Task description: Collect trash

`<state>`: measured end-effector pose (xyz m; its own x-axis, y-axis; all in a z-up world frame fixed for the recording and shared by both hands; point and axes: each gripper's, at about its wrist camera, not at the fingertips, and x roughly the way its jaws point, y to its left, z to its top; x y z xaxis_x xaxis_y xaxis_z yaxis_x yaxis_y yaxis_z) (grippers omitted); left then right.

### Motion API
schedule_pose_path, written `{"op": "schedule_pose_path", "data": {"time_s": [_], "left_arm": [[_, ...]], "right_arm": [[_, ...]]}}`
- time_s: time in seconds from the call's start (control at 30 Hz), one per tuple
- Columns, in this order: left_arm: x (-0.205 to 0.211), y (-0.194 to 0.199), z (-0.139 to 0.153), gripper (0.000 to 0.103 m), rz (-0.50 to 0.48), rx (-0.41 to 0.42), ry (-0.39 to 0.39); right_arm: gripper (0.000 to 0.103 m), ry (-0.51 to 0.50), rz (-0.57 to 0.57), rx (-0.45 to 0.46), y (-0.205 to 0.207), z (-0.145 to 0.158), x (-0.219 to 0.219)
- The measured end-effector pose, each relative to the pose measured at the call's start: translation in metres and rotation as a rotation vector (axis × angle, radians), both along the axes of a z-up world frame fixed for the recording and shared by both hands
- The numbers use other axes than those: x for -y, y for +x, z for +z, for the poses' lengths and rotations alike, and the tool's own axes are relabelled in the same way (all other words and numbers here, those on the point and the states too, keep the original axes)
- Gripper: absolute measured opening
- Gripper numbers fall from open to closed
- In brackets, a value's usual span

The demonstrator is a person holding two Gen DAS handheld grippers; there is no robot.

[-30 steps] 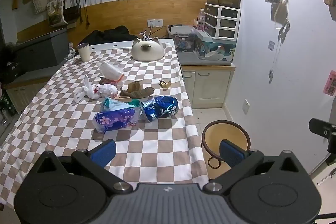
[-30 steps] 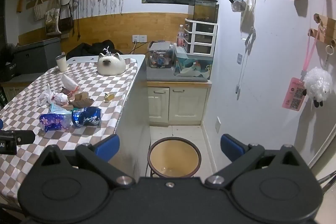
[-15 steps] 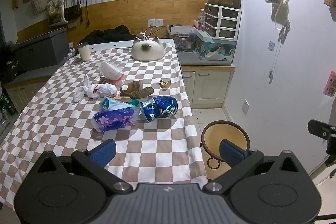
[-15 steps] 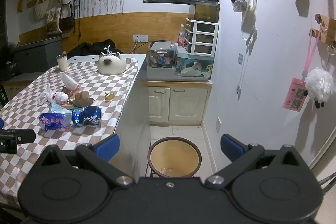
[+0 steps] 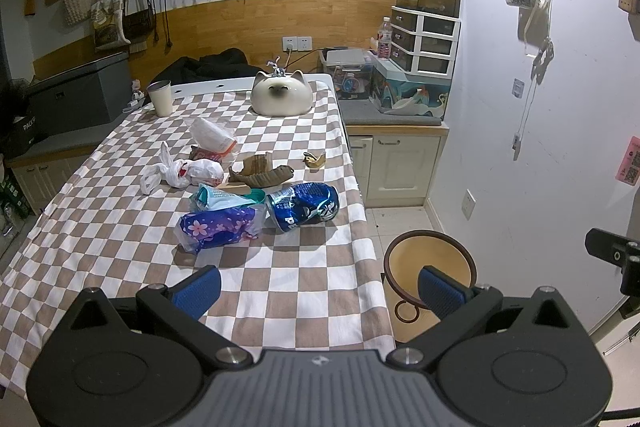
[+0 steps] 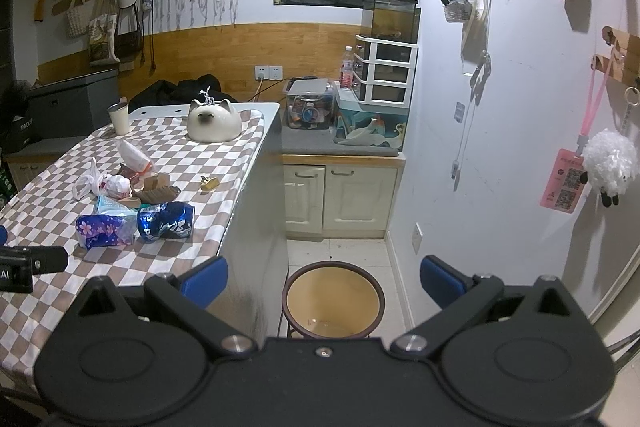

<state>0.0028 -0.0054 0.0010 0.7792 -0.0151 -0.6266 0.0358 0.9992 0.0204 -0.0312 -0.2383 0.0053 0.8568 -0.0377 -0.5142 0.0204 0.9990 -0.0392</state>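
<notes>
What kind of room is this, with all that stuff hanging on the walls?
Most likely a small lived-in room at home, perhaps a kitchen-dining corner: a table under a checkered cloth, low cupboards carrying a fish tank, and tote bags hung on the wall.

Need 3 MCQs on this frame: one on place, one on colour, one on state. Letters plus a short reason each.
1. Where is the round tan waste bin with the dark rim?
A. on the checkered table
B. on the floor beside the table
C. on the counter

2. Colour of the crushed drink can?
A. blue
B. red
C. green

3. State of the left gripper and right gripper?
A. both open, empty
B. left shut on the can
C. both shut

Answers:
1 B, it stands on floor tiles by the table's edge.
2 A, its crumpled wall is blue with white print.
3 A, the blue pads sit wide apart with nothing between them.
</notes>
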Motion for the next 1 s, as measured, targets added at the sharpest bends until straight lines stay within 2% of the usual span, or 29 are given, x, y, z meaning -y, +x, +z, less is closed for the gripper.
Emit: {"op": "schedule_pose_path", "data": {"time_s": [1.0], "left_arm": [[-0.0005,0.0003,-0.0002,0.103,-0.001,-0.002,-0.002]], "right_arm": [[0.103,0.000,0.002,-0.003,0.0035,-0.0025,-0.0018]]}}
